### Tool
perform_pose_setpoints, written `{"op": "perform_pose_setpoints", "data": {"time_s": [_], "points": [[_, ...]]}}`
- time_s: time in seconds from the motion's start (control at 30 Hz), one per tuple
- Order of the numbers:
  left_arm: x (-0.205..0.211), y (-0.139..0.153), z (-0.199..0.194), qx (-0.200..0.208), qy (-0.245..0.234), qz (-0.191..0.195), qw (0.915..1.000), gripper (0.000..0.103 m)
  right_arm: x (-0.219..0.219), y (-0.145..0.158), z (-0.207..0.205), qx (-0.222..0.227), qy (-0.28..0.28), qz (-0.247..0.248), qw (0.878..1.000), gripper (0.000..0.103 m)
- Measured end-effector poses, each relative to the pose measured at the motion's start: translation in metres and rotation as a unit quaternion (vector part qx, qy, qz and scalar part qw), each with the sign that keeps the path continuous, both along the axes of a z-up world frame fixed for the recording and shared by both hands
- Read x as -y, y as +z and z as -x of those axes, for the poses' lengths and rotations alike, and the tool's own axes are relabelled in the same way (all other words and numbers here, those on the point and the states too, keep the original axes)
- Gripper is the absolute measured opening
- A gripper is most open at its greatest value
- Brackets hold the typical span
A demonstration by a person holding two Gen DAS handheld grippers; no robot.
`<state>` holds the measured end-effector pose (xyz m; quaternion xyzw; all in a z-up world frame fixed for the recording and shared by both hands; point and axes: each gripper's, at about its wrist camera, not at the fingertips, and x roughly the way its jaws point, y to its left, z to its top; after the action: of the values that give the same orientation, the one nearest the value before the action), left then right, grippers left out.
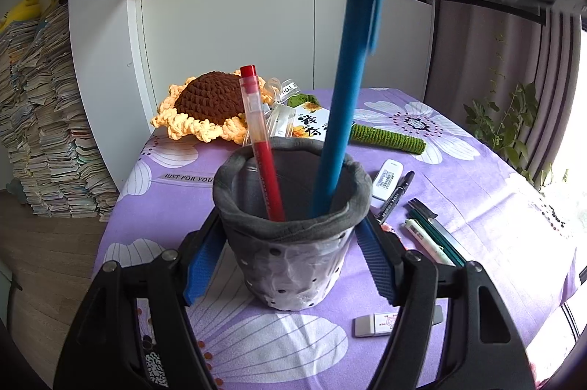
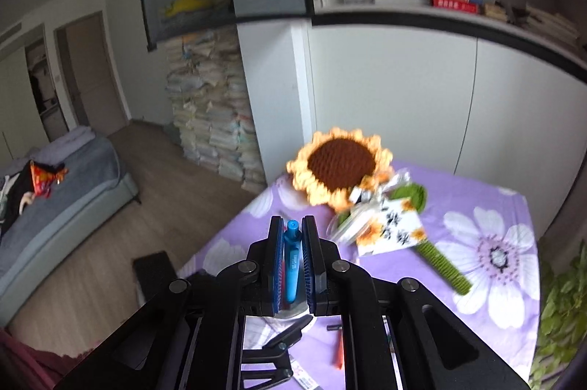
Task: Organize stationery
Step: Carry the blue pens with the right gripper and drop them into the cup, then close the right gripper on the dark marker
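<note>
Your left hand-held gripper (image 1: 290, 265) clamps the grey felt-lined, perforated pen pot (image 1: 290, 239) between its blue pads, standing on the purple flower-print bench (image 1: 477, 177). A red capped pen (image 1: 258, 140) leans inside the pot. Your right hand-held gripper (image 2: 292, 256) is closed tight on a blue plastic pen (image 2: 292, 261), whose lower end dips into the pot. To the right of the pot lie loose pens and a white eraser (image 1: 372, 320). Beyond lies a crocheted sunflower (image 1: 205, 105).

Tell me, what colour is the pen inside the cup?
Red pen, best in the left wrist view.
</note>
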<state>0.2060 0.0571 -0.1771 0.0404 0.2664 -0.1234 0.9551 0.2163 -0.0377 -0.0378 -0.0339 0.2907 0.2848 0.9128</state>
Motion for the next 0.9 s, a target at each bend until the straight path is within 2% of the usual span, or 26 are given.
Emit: {"op": "perform_pose_setpoints", "data": {"time_s": [0.17,0.37,0.6,0.73,0.8,0.9], "points": [[0.000,0.001,0.000,0.000,-0.004,0.001,1.0000,0.070,-0.002,-0.027,-0.021,-0.049,-0.006,0.010,0.999,0.011],[0.000,0.001,-0.001,-0.001,-0.004,0.002,1.0000,0.070,0.003,-0.043,-0.027,-0.080,-0.007,0.002,0.997,0.011],[0.001,0.001,-0.001,-0.001,-0.004,0.002,1.0000,0.070,0.022,-0.042,-0.018,-0.081,-0.015,-0.004,0.997,0.011],[0.000,0.001,-0.001,-0.001,-0.005,0.002,1.0000,0.070,0.060,-0.046,-0.018,-0.092,-0.078,-0.015,0.993,0.011],[0.000,0.001,0.000,-0.001,-0.004,0.002,1.0000,0.070,0.079,-0.057,-0.025,-0.118,-0.114,-0.017,0.986,0.011],[0.000,0.001,0.000,-0.001,-0.004,0.000,1.0000,0.070,0.097,-0.088,-0.036,-0.167,-0.165,0.018,0.972,0.011]]}}
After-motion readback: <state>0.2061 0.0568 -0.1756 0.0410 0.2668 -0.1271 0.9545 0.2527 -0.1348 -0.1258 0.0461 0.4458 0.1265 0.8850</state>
